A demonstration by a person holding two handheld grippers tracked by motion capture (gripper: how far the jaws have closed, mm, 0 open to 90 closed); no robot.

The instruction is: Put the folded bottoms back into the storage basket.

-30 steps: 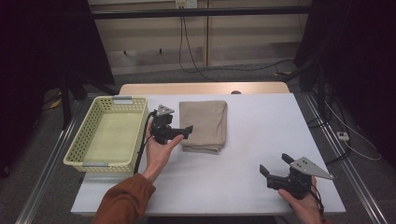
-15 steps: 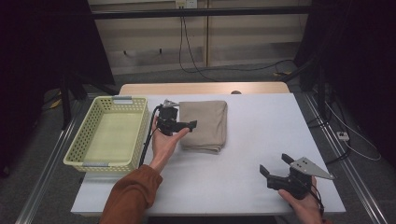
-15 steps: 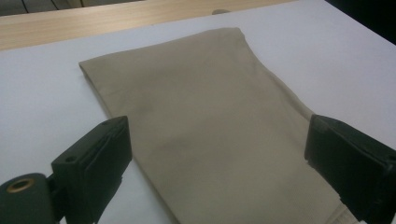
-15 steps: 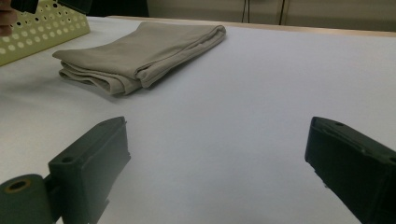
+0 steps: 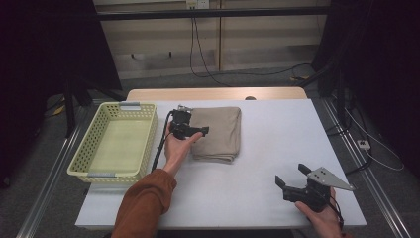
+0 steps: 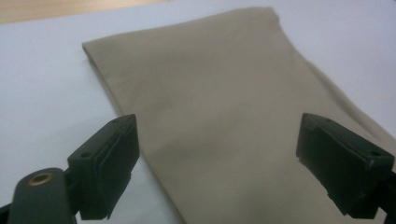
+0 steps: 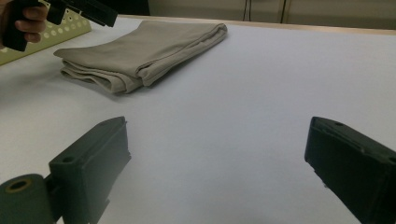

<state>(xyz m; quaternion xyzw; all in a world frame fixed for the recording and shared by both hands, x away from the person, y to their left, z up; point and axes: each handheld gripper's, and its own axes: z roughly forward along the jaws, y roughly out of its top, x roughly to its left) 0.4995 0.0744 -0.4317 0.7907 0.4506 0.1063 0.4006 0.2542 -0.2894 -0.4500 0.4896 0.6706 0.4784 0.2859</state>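
A folded beige cloth point(image 5: 218, 131) lies flat on the white table point(image 5: 277, 134), just right of a yellow basket point(image 5: 81, 163). My left gripper point(image 5: 199, 132) hovers over the cloth's left edge, pointing right. In the left gripper view the cloth point(image 6: 219, 84) spreads below and between the wide jaws of the left gripper point(image 6: 219, 135). These jaws have just been closing a little, but the pads do not press on the fabric. My right gripper point(image 5: 292, 176) rests open near the table's front right. In its own view the right gripper point(image 7: 219, 135) has nothing between its jaws, and the cloth point(image 7: 140, 46) lies far ahead.
The yellow perforated basket point(image 7: 70, 28) stands empty at the table's left. A black cable trails from the left gripper along the basket's side. Bare white table stretches between the cloth and the right gripper. Dark frames and floor cables surround the table.
My left hand has carried its gripper farther up the table and slightly lower, along the cloth's left edge. The right gripper has stayed put.
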